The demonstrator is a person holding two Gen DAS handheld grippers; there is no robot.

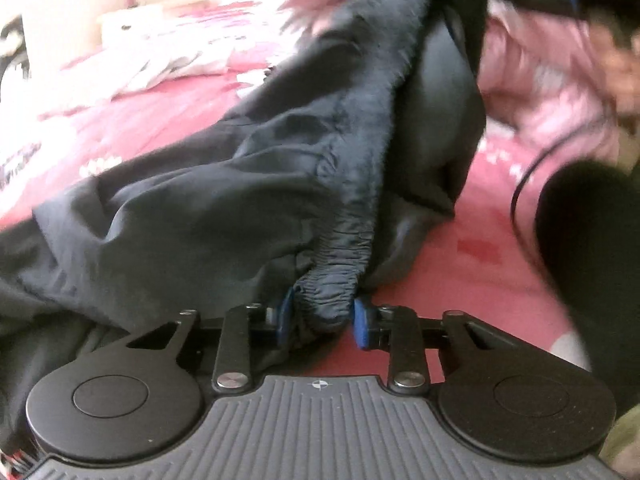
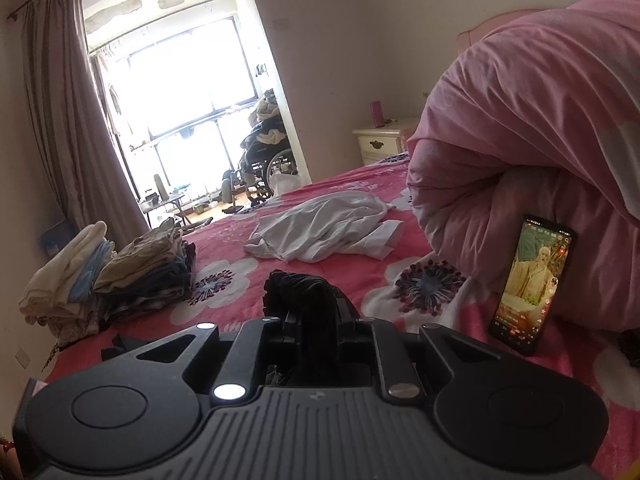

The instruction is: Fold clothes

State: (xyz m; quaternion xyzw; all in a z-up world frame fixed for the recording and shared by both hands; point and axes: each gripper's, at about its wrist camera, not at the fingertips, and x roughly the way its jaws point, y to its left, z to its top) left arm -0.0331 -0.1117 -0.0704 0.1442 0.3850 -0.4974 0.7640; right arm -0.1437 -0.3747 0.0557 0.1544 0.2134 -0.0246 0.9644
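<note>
In the left wrist view a dark navy garment (image 1: 248, 184) with a gathered elastic band (image 1: 340, 276) lies stretched over the pink flowered bed (image 1: 472, 256). My left gripper (image 1: 324, 318) is shut on the elastic band, its blue pads on either side of the bunched cloth. In the right wrist view my right gripper (image 2: 310, 312) is shut on a bunch of black cloth (image 2: 300, 288) that sticks up between the fingers, held above the bed (image 2: 352, 272).
A crumpled white garment (image 2: 320, 228) lies mid-bed. Stacks of folded clothes (image 2: 112, 276) stand at the left edge. A phone (image 2: 532, 284) with its screen lit leans on a big pink duvet (image 2: 540, 128). A person in pink (image 1: 552, 92) is at the right.
</note>
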